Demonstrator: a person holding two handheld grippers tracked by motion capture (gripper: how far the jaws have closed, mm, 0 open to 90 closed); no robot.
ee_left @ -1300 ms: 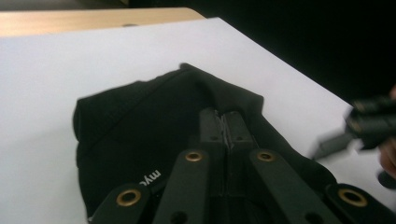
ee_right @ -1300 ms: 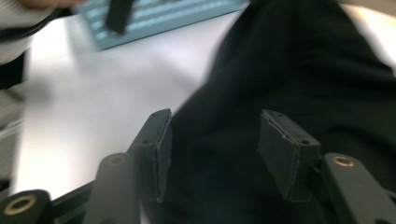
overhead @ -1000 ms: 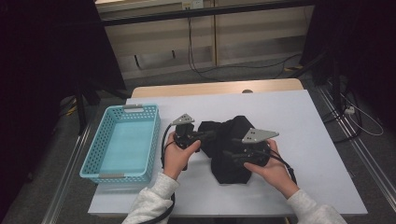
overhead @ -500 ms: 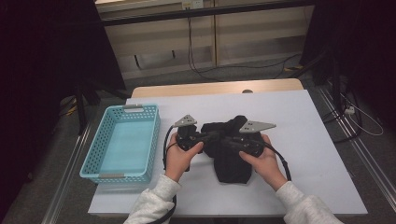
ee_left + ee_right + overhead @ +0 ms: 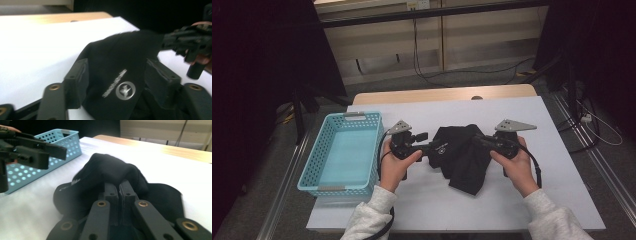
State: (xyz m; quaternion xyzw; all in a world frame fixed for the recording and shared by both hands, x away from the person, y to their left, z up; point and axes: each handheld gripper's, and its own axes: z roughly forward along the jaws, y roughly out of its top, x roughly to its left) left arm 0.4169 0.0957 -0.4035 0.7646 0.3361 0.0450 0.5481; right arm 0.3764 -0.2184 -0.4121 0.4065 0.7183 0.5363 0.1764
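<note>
I see a blue basket (image 5: pixel 343 152) at the table's (image 5: pixel 557 175) left edge, holding nothing. A black cloth (image 5: pixel 462 155) lies crumpled at mid-table, between my two grippers. My left gripper (image 5: pixel 117 75) has just been opening; its jaws stand apart with the cloth's logo patch between them, the pads not pressing. My right gripper (image 5: pixel 119 188) is clenched on a fold at the cloth's right side, which bunches up just past its fingertips.
</note>
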